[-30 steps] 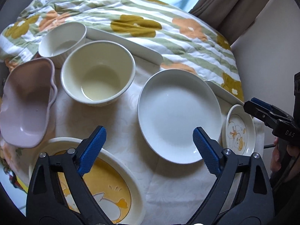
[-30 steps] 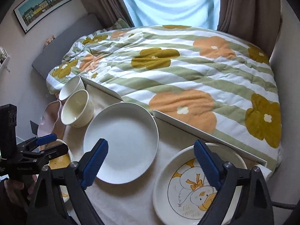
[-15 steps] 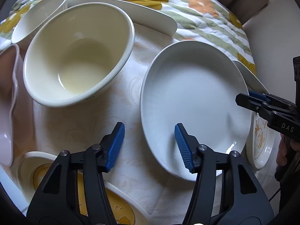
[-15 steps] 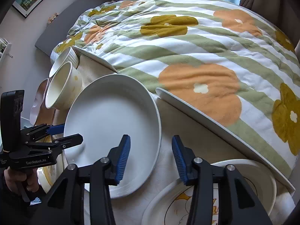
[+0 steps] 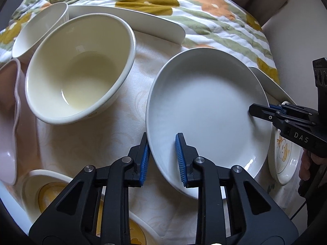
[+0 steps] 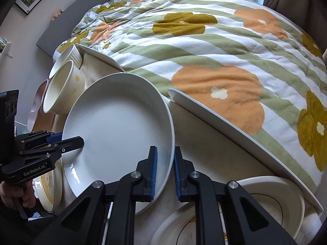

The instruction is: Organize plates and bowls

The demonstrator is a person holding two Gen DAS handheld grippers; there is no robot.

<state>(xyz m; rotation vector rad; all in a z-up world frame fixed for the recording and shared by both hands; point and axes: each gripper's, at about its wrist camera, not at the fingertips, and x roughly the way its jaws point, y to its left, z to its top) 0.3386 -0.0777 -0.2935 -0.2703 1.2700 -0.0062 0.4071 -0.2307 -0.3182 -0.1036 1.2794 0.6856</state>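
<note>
A large plain white plate (image 5: 206, 110) lies in the middle of the cloth-covered table; it also shows in the right wrist view (image 6: 118, 130). My left gripper (image 5: 162, 159) straddles its left rim, one blue pad outside, one inside, nearly closed on it. My right gripper (image 6: 165, 173) straddles the opposite rim and looks closed on it. A cream bowl (image 5: 79, 69) stands to the left, a ribbed white bowl (image 5: 40, 30) behind it, a pink dish (image 5: 8, 122) at the far left.
A yellow-patterned plate (image 5: 51, 194) lies at the near left. A duck-patterned plate (image 6: 255, 212) lies at the near right. White trays (image 6: 235, 126) edge the table against a flowered quilt (image 6: 204, 40).
Both grippers have moved in onto opposite rims of the white plate and their jaws have closed from wide open to a narrow gap around the rim.
</note>
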